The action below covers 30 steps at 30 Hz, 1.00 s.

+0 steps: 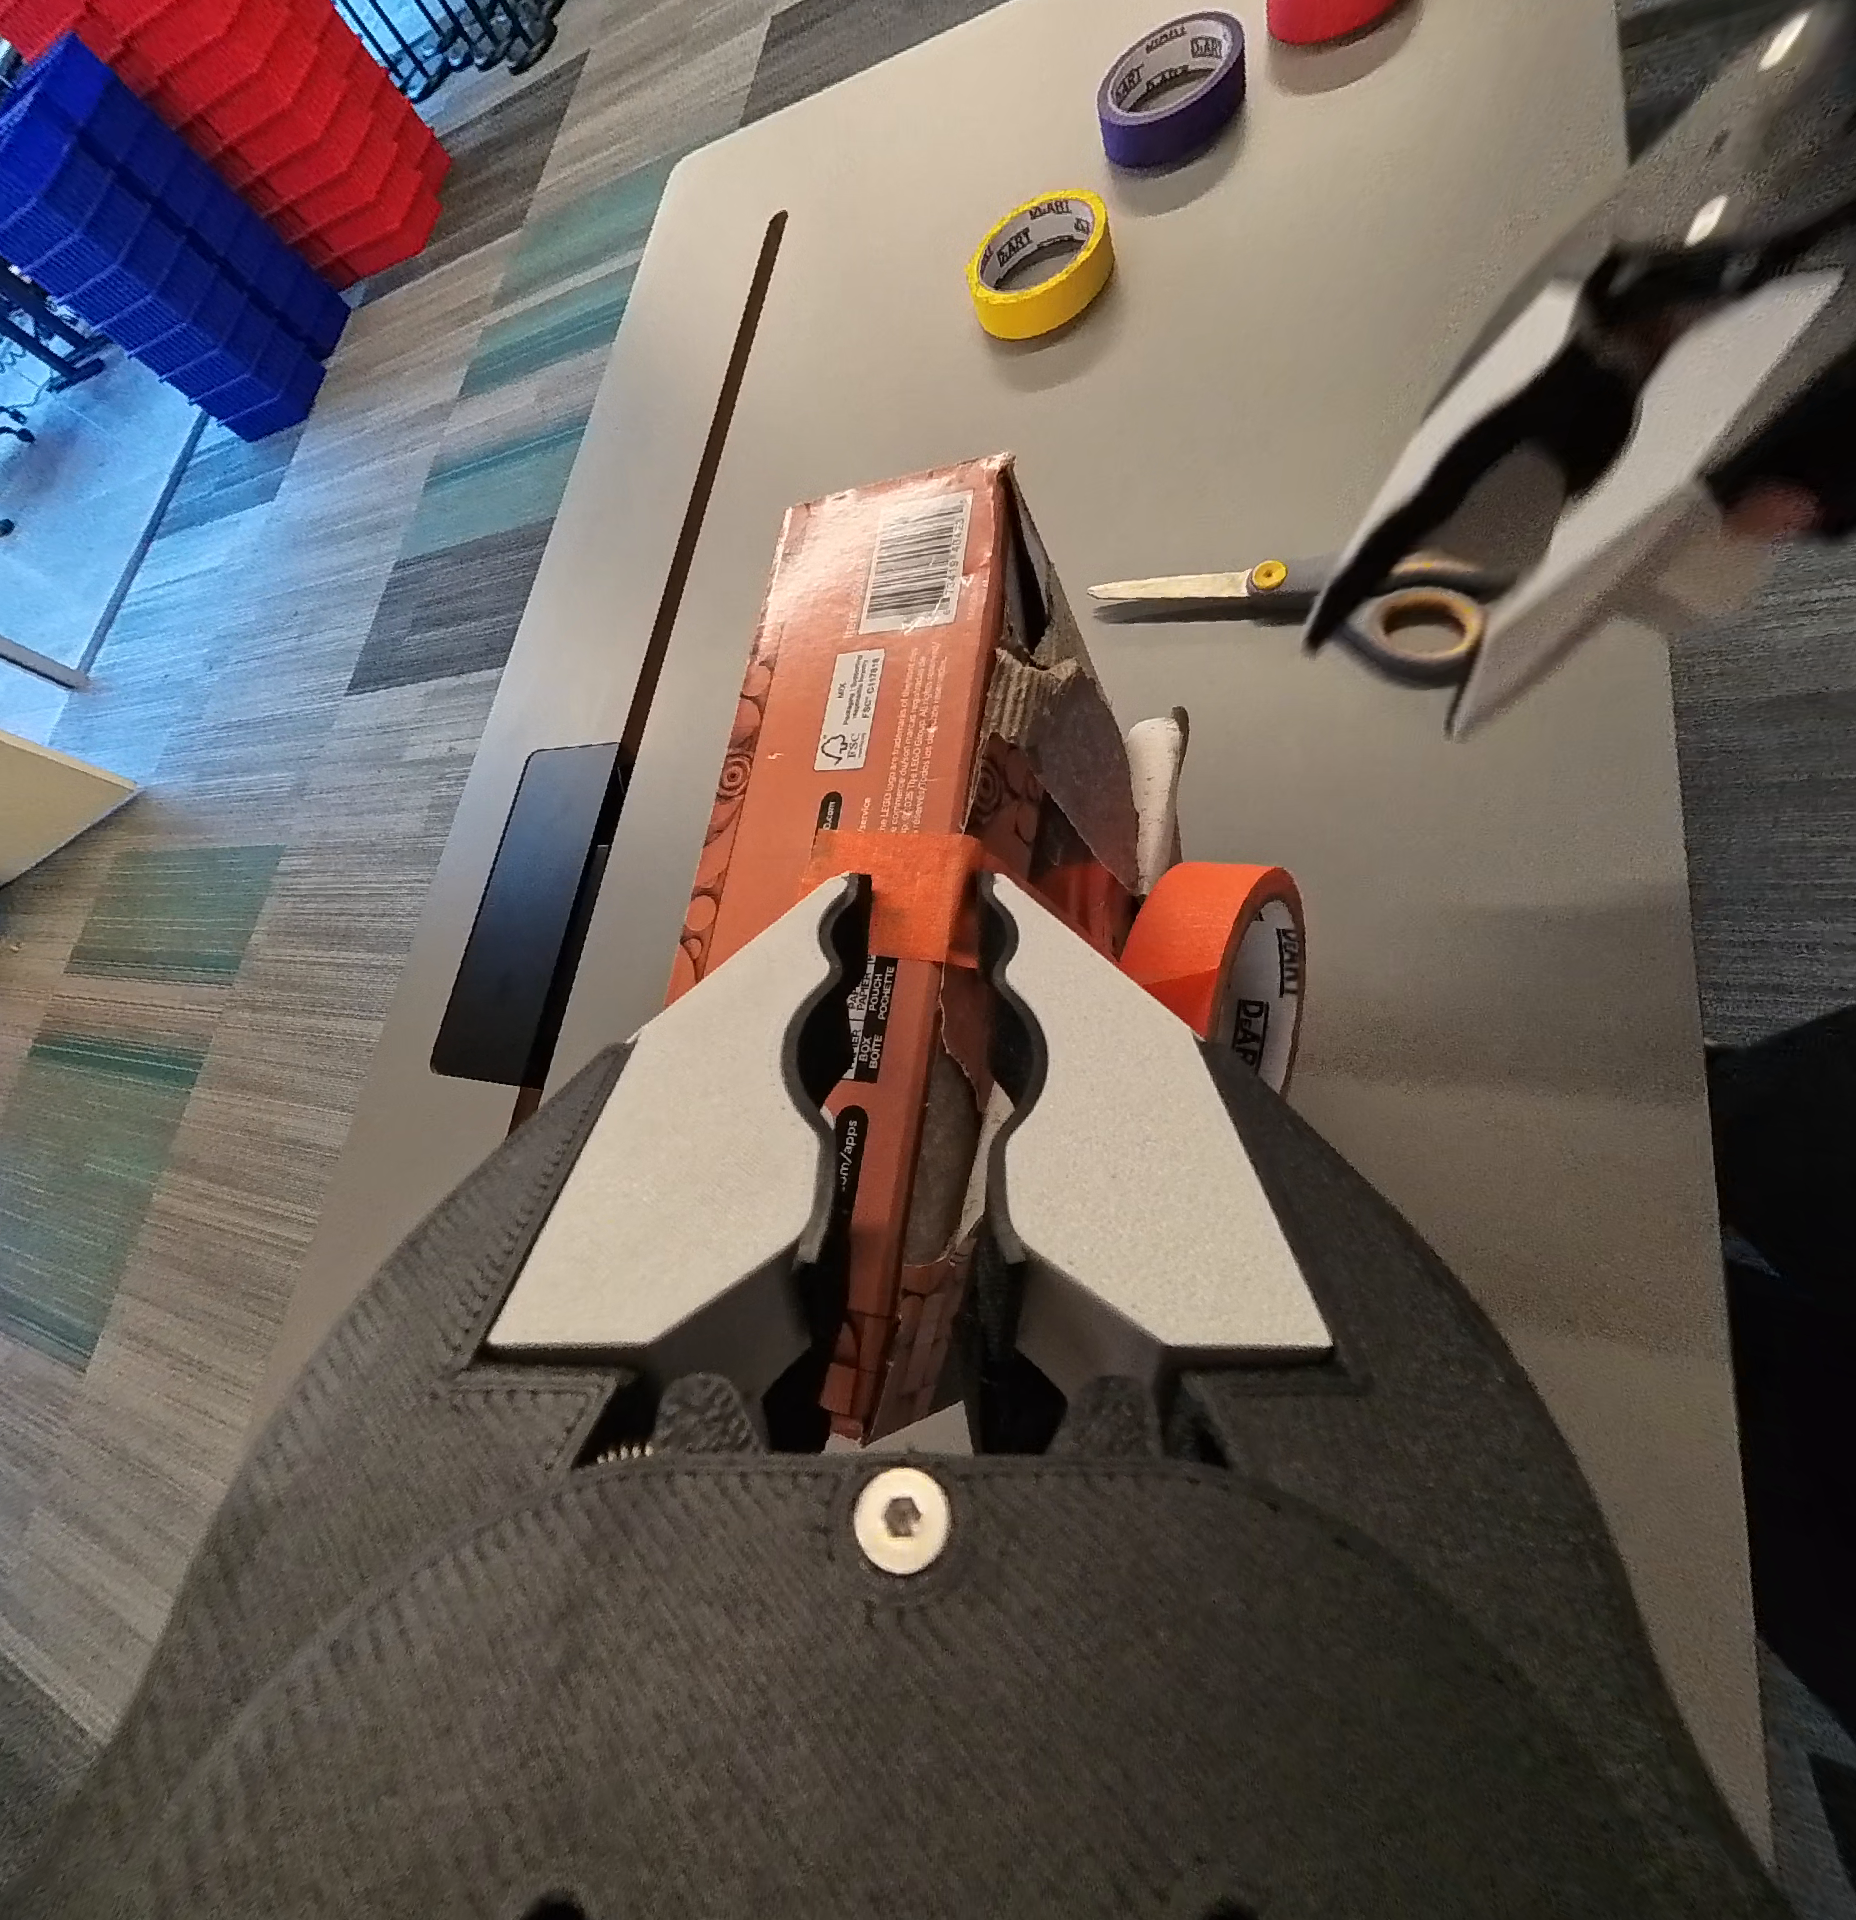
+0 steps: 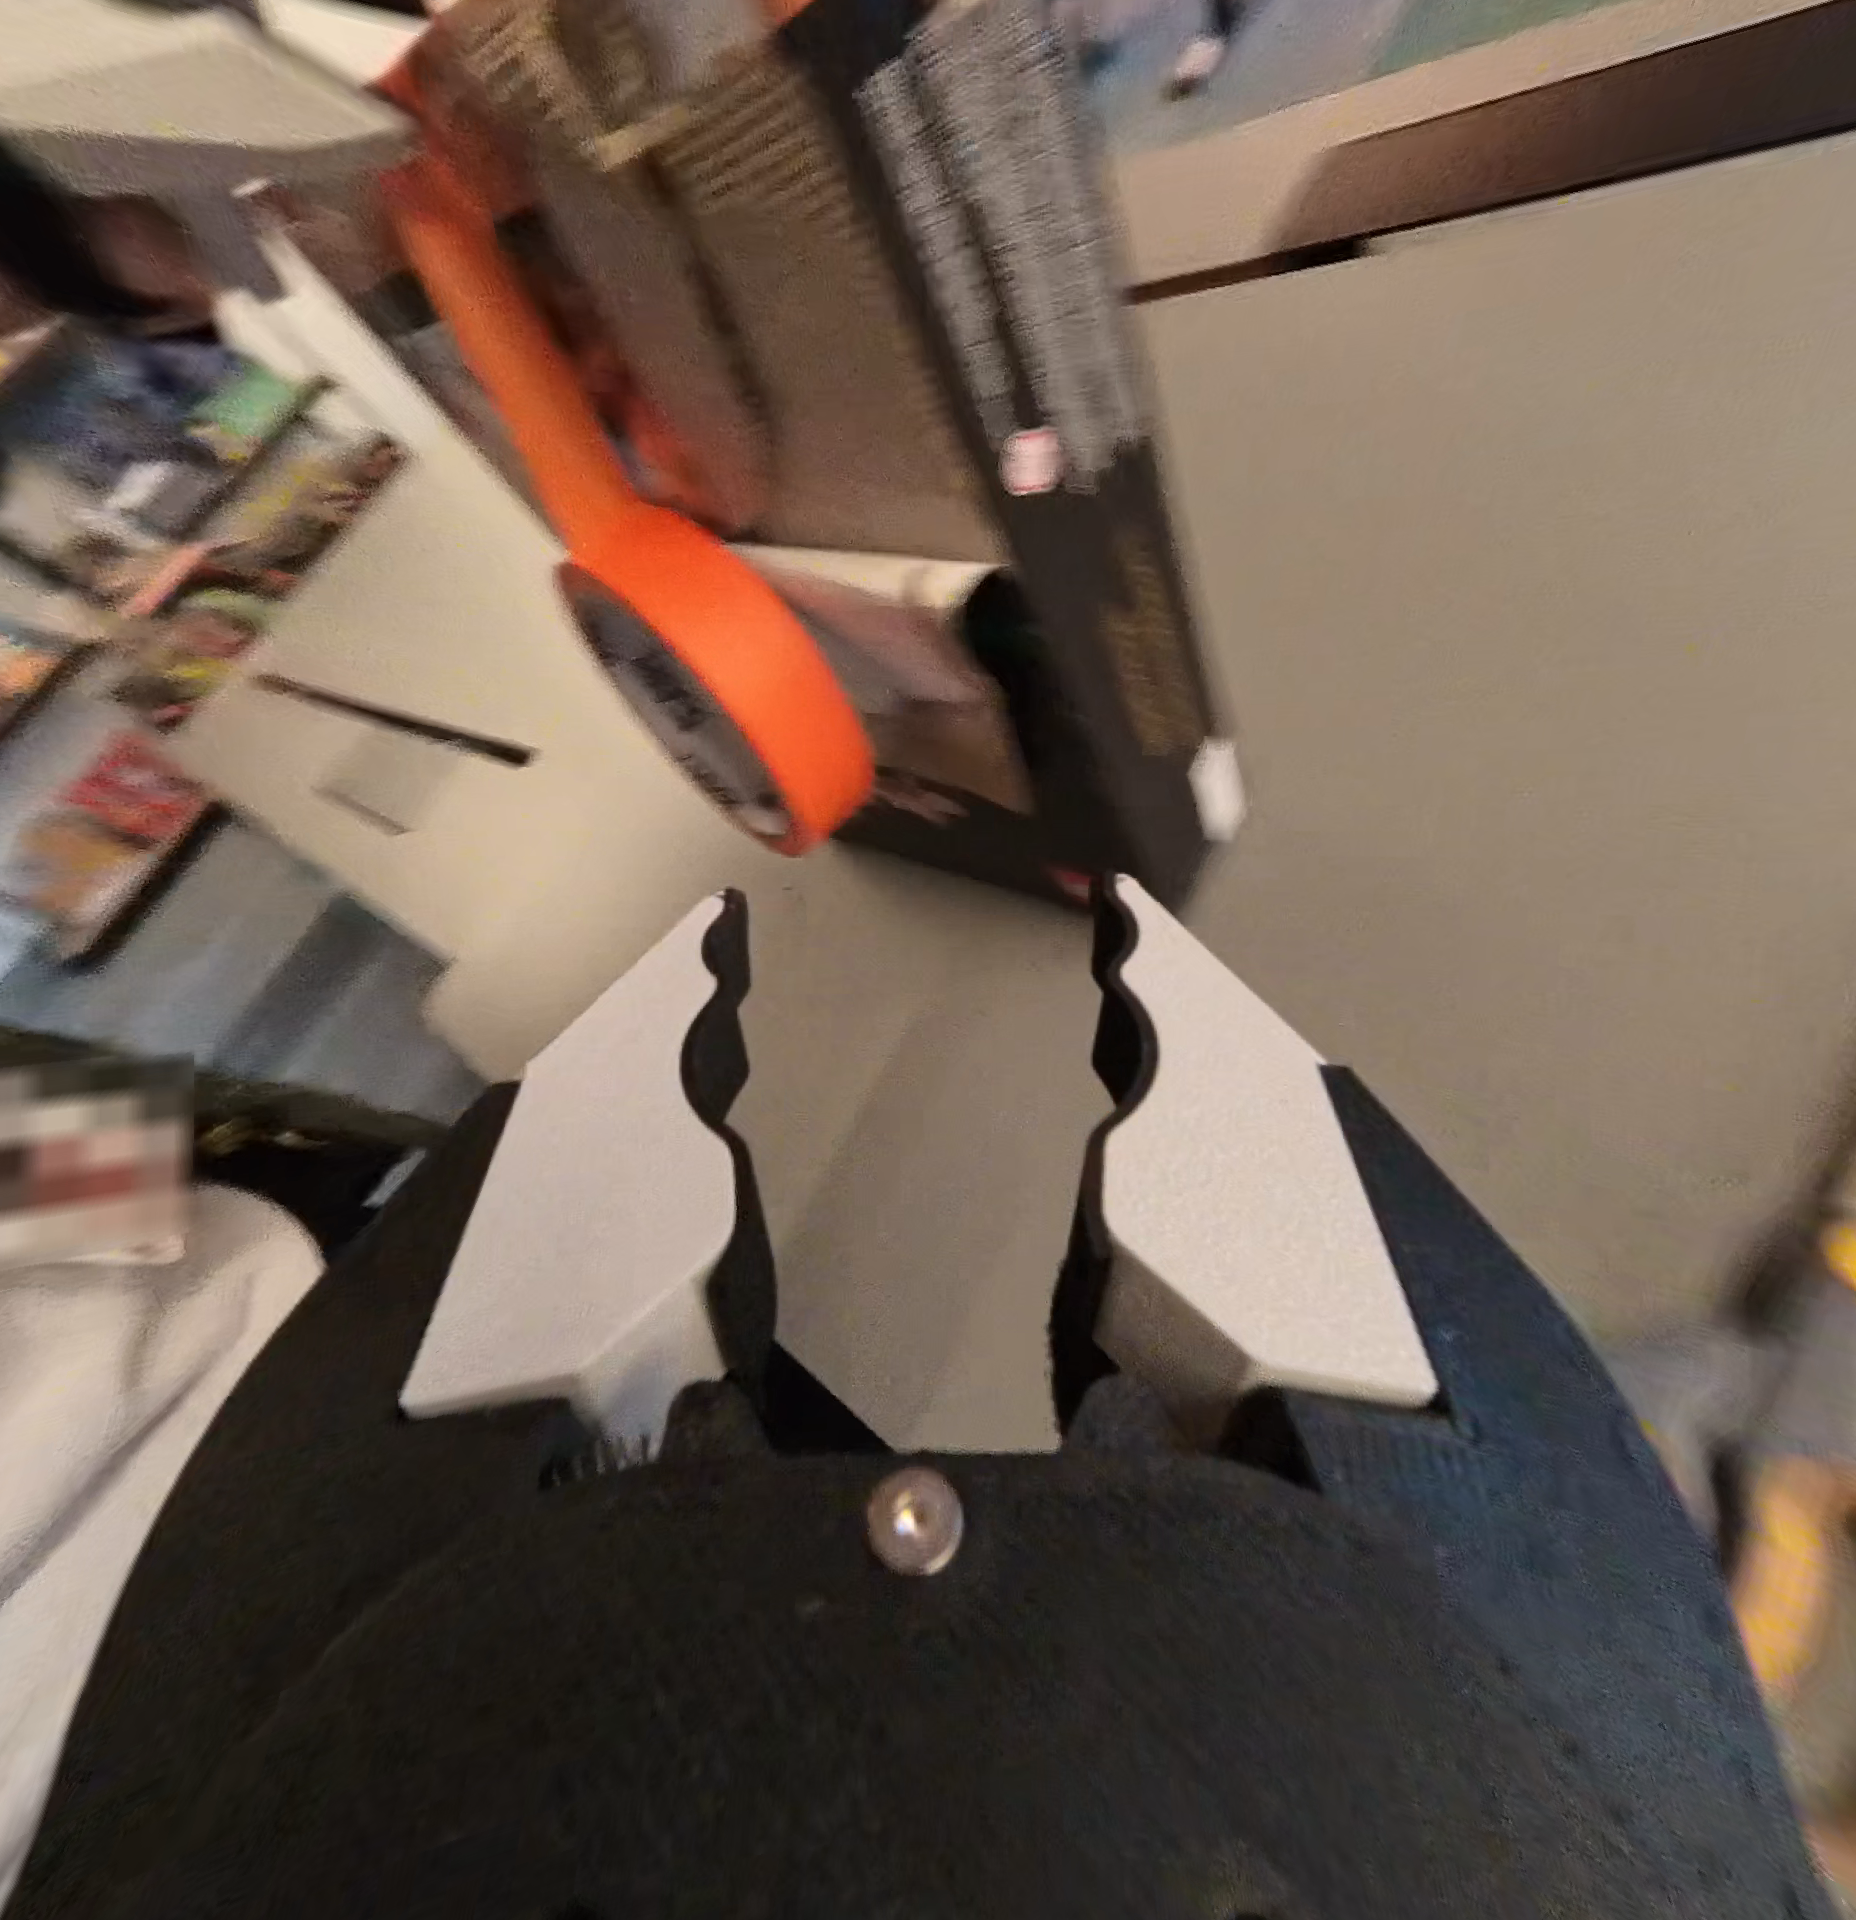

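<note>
My left gripper (image 1: 922,888) is shut on a flat red-brown cardboard box (image 1: 851,748) held on edge over the grey table (image 1: 1423,1039). An orange tape strip (image 1: 888,883) wraps the box at my fingertips and runs to an orange tape roll (image 1: 1210,961) hanging beside the box's torn right side. My right gripper (image 1: 1386,681) is open and empty, hovering above the scissors (image 1: 1267,594). In the blurred right wrist view my right gripper (image 2: 919,899) faces the tape roll (image 2: 716,675) and the box (image 2: 1007,416), a short way off.
A yellow tape roll (image 1: 1043,265), a purple tape roll (image 1: 1173,88) and a red object (image 1: 1319,16) lie at the table's far end. A black panel (image 1: 529,914) hangs at the left table edge. Red and blue bins (image 1: 176,208) stand on the floor. The gap from one gripper's tips to the other's is roughly 15 cm.
</note>
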Tool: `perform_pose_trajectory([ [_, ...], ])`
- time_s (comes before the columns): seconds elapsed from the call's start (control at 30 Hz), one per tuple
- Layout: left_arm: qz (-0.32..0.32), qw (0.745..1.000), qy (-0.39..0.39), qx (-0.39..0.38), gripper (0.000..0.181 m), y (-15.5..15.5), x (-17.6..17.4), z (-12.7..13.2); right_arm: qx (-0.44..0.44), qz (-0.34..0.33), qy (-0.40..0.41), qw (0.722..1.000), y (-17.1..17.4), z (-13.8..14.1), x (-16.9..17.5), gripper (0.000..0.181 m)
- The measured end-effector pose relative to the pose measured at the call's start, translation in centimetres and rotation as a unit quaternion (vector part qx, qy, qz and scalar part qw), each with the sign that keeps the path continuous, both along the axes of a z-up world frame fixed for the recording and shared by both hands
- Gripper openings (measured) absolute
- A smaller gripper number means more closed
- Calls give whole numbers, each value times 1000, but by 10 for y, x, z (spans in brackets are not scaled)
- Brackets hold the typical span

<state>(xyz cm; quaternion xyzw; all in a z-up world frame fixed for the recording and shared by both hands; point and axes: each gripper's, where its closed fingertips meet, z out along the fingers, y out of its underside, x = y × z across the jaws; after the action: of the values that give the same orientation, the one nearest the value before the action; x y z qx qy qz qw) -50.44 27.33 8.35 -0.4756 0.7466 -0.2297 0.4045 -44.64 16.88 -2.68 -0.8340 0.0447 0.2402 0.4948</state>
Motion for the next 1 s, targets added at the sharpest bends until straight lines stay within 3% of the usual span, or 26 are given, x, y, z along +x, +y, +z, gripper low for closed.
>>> perform_pose_trajectory([
  [0.1, -1, 1000, 0, -2, 19, 0, 0, 0, 26, 40, -23, 999, 28, -14, -29, 62],
  [0.37, 0, 1000, -2, 8, 19, -2, 1, -1, 29, 64, 58, 996, 60, -21, -60, 54],
  [0.43, 1, 1000, -3, 13, 19, -2, 1, -1, 18, 48, 62, 997, 65, -22, -62, 33],
  [0.67, 0, 1000, -6, 16, 19, -1, 1, -1, 31, -70, -65, 995, 38, -4, -50, 26],
  [0.8, 1, 1000, -9, 22, 19, -1, 2, -2, 49, -53, -122, 990, 24, 9, -69, 27],
  [1.0, -2, 999, -15, 29, 19, 0, 3, -2, 54, -31, -124, 990, 18, 12, -94, 26],
])
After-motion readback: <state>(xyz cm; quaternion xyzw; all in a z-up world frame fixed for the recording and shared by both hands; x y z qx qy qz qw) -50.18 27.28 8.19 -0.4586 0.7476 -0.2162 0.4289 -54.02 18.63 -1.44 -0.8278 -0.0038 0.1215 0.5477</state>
